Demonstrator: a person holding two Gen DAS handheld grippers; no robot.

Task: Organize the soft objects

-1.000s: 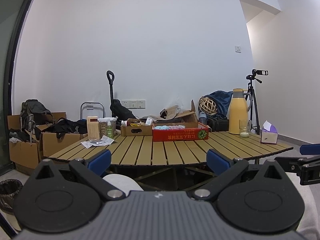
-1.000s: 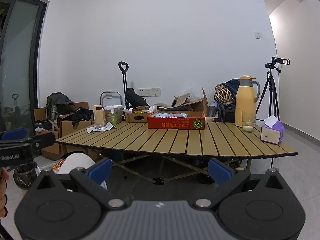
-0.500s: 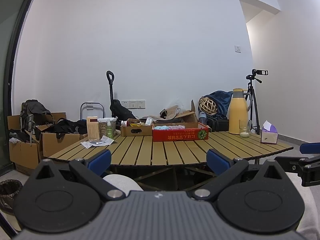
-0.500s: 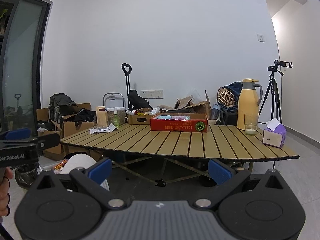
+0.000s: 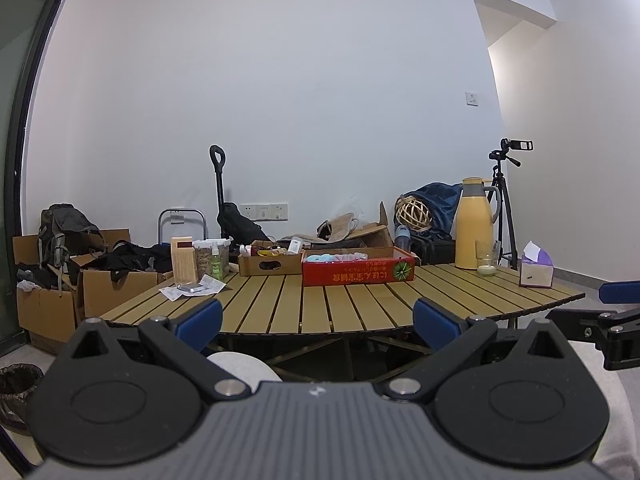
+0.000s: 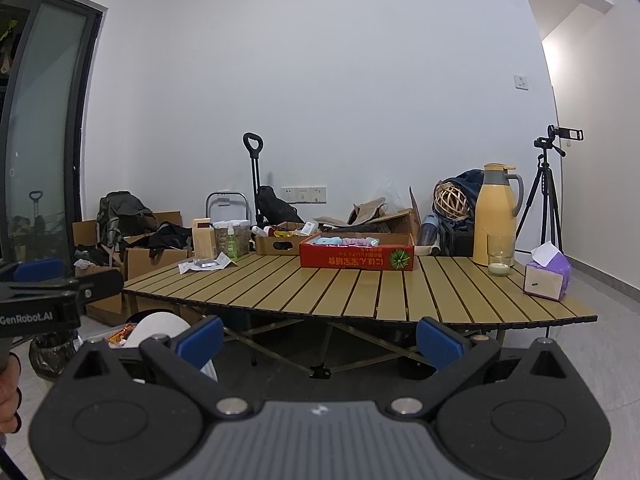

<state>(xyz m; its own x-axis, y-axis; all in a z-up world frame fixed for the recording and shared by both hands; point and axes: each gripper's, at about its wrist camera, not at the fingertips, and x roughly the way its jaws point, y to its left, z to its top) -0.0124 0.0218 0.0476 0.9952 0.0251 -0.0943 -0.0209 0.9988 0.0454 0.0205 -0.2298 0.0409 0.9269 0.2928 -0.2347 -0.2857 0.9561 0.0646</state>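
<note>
A red cardboard box [image 5: 357, 273] [image 6: 357, 259] stands at the far middle of the slatted wooden table [image 5: 320, 304] [image 6: 360, 292]; light blue and pink soft items [image 5: 334, 257] [image 6: 346, 241] lie inside it. My left gripper [image 5: 318, 322] is open and empty, held short of the table's near edge. My right gripper [image 6: 319, 340] is open and empty, also short of the near edge and a little higher. Each gripper shows at the side of the other's view.
On the table: a small brown box [image 5: 270, 266], a wooden block [image 5: 183, 260], jars, papers [image 5: 192, 290], a yellow thermos [image 5: 474, 234] [image 6: 496, 216], a glass [image 6: 500, 256], a purple tissue box [image 5: 536, 272] [image 6: 546, 278]. Cardboard boxes, bags, a tripod [image 6: 548, 200] stand behind. A white roll [image 6: 156, 326] lies on the floor.
The right gripper has risen and moved closer to the table, which looks larger and more from above. The left gripper has barely moved. Both stay open.
</note>
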